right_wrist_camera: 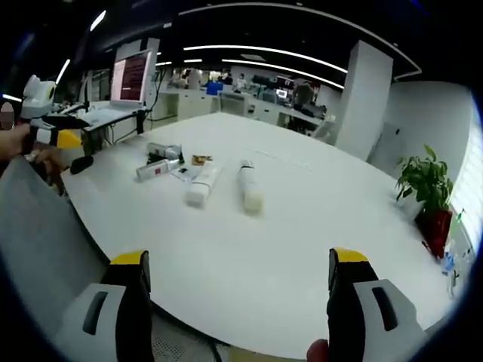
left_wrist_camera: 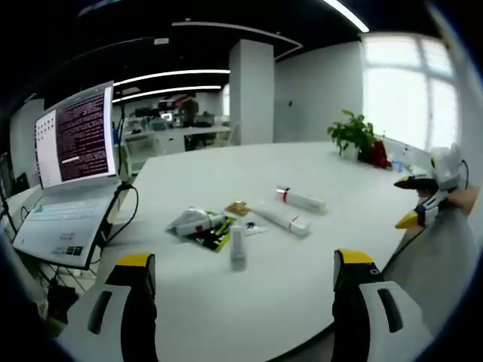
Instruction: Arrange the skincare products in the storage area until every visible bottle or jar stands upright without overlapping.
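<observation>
Several skincare tubes lying flat mid-table, none upright. Left gripper and right gripper: jaws spread wide, holding nothing, well back from the items. Step: approach. Next: reach in, grasp one tube, stand it.

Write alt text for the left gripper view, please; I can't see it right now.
Several skincare tubes and small bottles lie on their sides in a loose cluster on a white table, none upright. The left gripper hangs before them, jaws wide apart and holding nothing. An open laptop stands at left, a potted plant at the far edge.
</observation>
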`<state>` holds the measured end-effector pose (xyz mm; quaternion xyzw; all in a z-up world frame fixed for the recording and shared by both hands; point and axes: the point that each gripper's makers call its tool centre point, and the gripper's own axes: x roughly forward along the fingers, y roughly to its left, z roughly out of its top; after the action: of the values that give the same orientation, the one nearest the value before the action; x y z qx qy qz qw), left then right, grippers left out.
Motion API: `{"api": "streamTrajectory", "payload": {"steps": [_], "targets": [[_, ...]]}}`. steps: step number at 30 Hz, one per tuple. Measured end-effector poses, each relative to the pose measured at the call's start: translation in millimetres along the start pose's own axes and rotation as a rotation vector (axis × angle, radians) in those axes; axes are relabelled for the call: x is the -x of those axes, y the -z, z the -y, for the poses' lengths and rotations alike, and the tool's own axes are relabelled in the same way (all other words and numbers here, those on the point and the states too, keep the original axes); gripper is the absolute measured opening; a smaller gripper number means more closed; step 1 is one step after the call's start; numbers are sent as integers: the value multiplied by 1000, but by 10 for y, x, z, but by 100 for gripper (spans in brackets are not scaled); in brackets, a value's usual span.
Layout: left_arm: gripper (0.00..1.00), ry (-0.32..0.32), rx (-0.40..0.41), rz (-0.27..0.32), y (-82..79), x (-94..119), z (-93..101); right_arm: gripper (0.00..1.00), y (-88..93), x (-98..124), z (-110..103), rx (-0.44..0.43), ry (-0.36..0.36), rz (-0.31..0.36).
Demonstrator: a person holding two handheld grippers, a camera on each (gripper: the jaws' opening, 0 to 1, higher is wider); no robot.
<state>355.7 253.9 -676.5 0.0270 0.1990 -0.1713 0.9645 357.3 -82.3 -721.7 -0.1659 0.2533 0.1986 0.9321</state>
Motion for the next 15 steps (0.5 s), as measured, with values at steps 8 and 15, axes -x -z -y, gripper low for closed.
{"api": "streamTrajectory", "payload": {"steps": [8, 15], "targets": [[91, 2, -5, -4, 4, 3, 10, 97, 7, -4, -11, 4, -4, -5], [91, 1, -5, -4, 0, 2, 10, 96, 19, -12, -23, 9, -11, -14]]}}
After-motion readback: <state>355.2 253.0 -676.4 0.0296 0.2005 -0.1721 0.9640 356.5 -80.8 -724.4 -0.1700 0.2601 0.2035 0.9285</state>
